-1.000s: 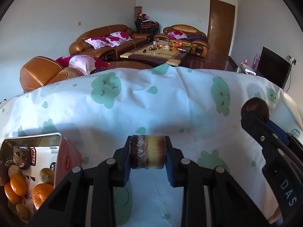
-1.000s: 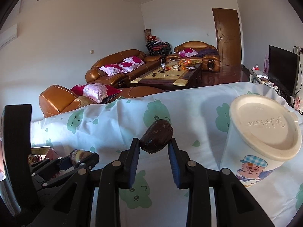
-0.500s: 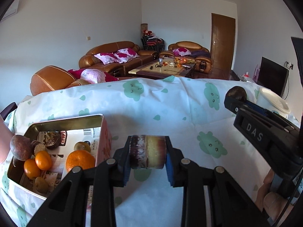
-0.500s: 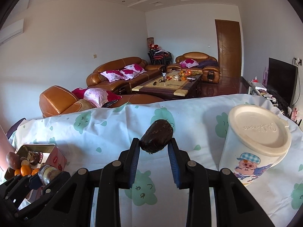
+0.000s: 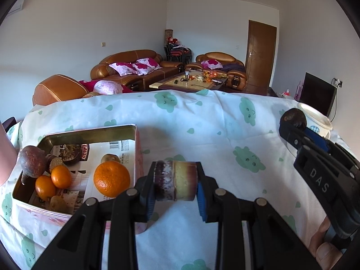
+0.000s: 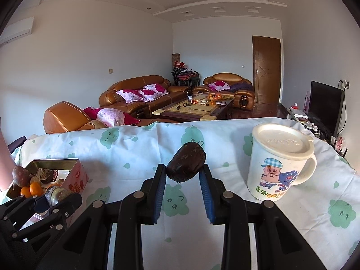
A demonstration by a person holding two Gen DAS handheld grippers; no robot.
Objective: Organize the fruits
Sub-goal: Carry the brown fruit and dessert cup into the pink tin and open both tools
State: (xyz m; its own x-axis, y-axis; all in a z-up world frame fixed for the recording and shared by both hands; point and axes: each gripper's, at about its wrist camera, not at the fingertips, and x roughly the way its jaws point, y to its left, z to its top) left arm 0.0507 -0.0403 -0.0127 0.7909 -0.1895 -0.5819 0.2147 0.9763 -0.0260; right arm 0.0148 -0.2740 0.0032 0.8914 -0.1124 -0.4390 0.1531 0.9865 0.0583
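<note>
My left gripper is shut on a short cylinder-shaped fruit piece, purple-brown at one end and yellow at the other, held above the cloth just right of a metal tin. The tin holds oranges, a brown round fruit and other small fruits. My right gripper is shut on a dark brown wrinkled fruit; it also shows at the right of the left wrist view. The tin and left gripper show at the lower left of the right wrist view.
A white lidded mug with a cartoon pig stands on the table at the right. The table wears a white cloth with green clouds. Sofas and a coffee table lie beyond the far edge.
Both grippers have lifted and pulled back, each still holding its fruit. The tin has come further into the left wrist view, and the right gripper now sits lower right there.
</note>
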